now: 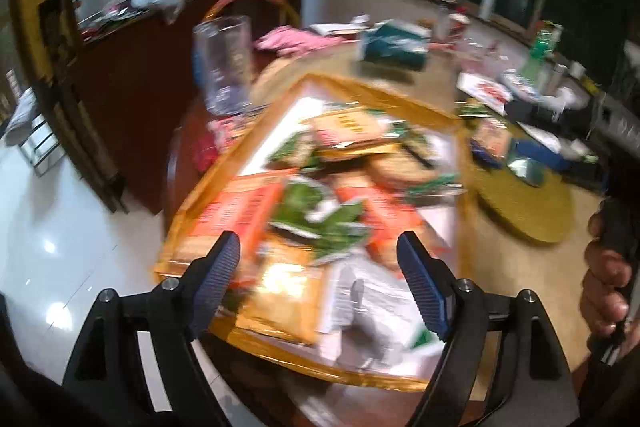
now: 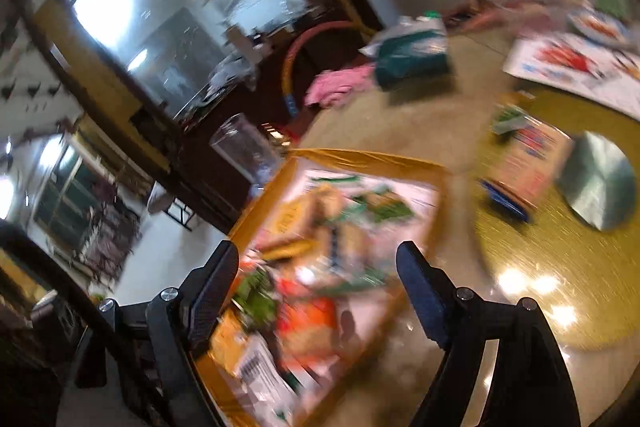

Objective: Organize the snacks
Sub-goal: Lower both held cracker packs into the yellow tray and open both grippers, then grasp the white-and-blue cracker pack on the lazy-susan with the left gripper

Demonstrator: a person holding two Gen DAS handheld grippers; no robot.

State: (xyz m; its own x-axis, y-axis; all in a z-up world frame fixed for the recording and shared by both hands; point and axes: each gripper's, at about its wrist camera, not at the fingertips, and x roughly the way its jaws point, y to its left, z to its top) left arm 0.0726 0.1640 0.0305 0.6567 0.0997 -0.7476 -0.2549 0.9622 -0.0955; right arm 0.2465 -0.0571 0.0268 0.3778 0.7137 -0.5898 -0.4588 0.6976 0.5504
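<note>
Left wrist view: the left gripper (image 1: 318, 279) hangs over the near edge of a gold-rimmed tray (image 1: 224, 171), jaws spread wide and grasping nothing. The snack packets (image 1: 320, 215) are heaped inside the tray, orange, green and tan wrappers overlapping; this looks like the collecting place, with the gripper poised to pick or tidy. A clear glass jar (image 1: 224, 63) stands just beyond the tray's far left corner, and a hand (image 1: 606, 279) shows at the right edge.

Right wrist view: the right gripper (image 2: 318, 283) is likewise released, above the tray's (image 2: 372, 161) right side. This view alone shows stray packets (image 2: 524, 155) outside the tray on the gold turntable (image 2: 560, 291) of the counter (image 2: 400, 123), probably yet to gather. Both views are blurred.
</note>
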